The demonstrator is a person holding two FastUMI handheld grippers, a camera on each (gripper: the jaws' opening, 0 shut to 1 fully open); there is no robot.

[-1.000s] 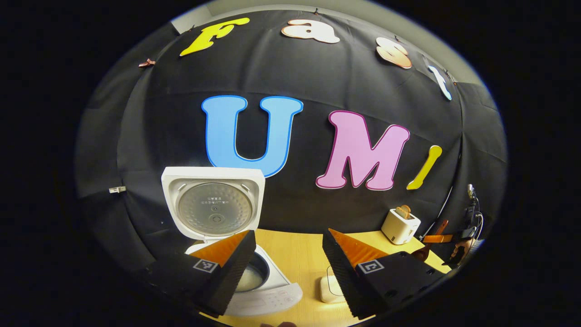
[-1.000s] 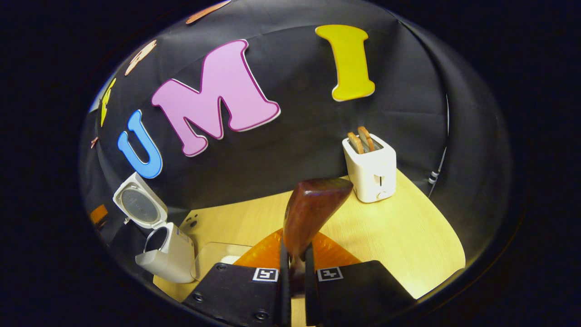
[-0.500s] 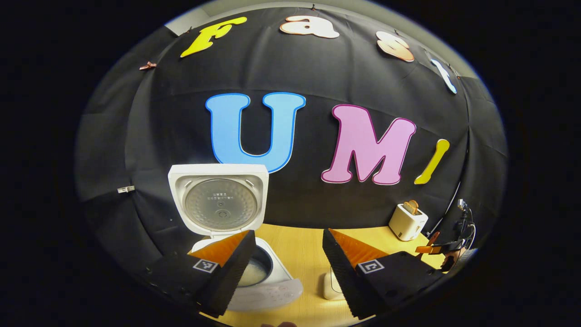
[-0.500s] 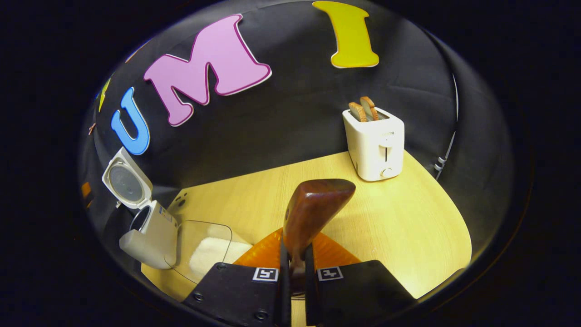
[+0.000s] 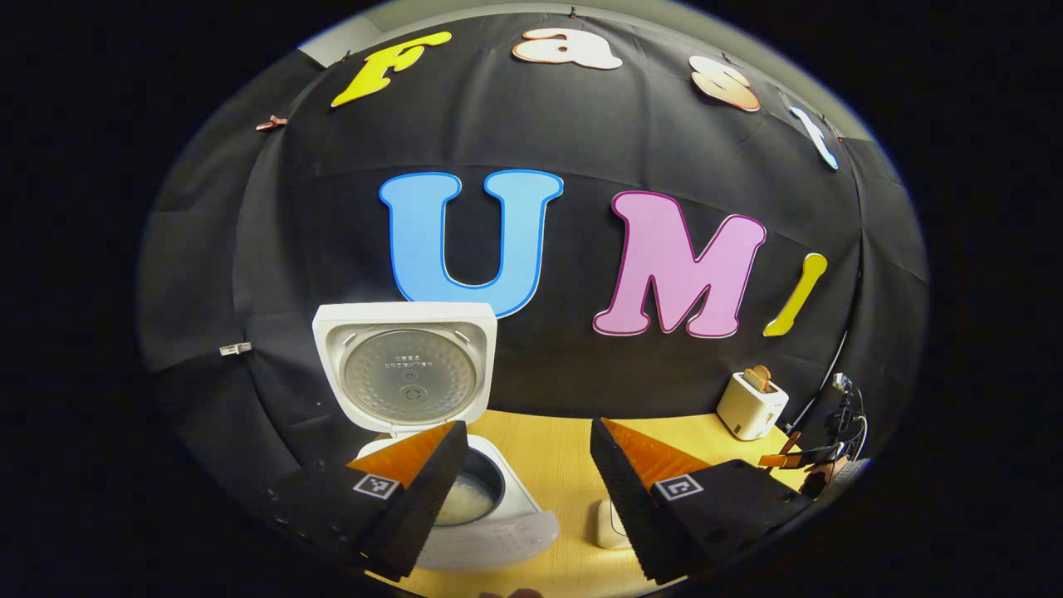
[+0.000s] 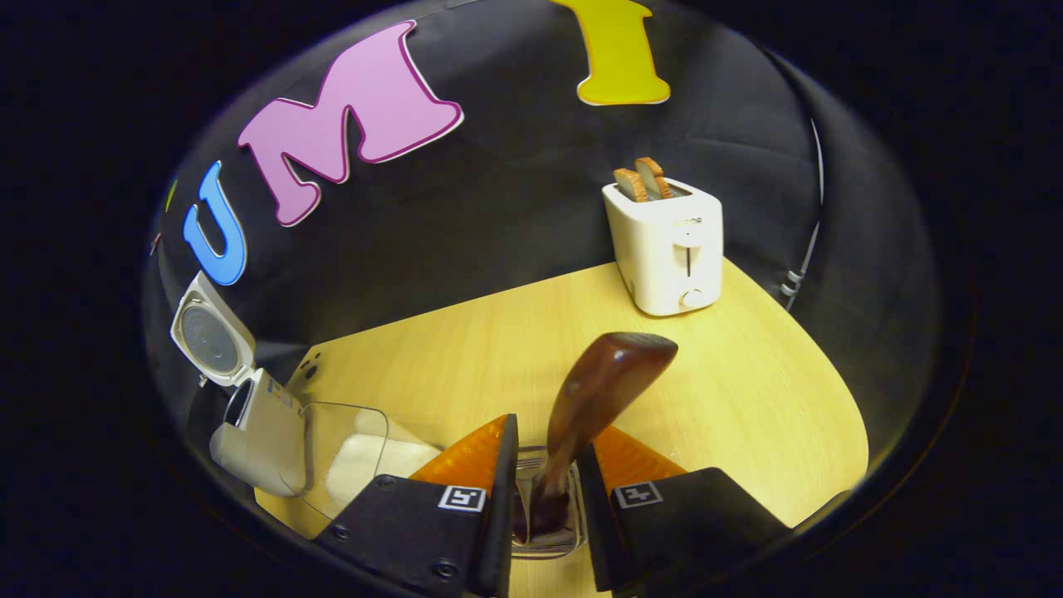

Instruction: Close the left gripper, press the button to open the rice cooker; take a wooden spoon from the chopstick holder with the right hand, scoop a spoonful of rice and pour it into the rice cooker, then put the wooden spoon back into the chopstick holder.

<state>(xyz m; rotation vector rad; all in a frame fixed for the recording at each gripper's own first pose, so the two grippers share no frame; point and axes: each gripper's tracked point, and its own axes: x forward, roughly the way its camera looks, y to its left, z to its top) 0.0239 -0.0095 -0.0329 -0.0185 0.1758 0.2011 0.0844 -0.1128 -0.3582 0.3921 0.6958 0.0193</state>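
Nearest to me in the right gripper view, my right gripper (image 6: 544,465) has just let go: half a second ago its fingers were clamped on the spoon (image 6: 594,407), and now they stand apart with the handle leaning free between them. The spoon's lower end sits in the clear holder (image 6: 544,531) directly below, so I judge the last step, putting the spoon back, is as good as done; all that remains is to draw away without knocking the handle. Whether the right finger still brushes the handle I can't quite tell from this angle.

Just left of that gripper is the clear rice tub (image 6: 353,453), with white rice in it. Beyond it stands the cooker (image 6: 253,428), lid up. In the left gripper view my left gripper (image 5: 523,473) hangs open and empty above the cooker, and I can see rice in the pot (image 5: 465,498), so the pour looks finished. That gripper has hardly moved over the last second.

Farthest off, the toaster (image 6: 668,249) stands at the back of the table (image 6: 747,399), untouched.
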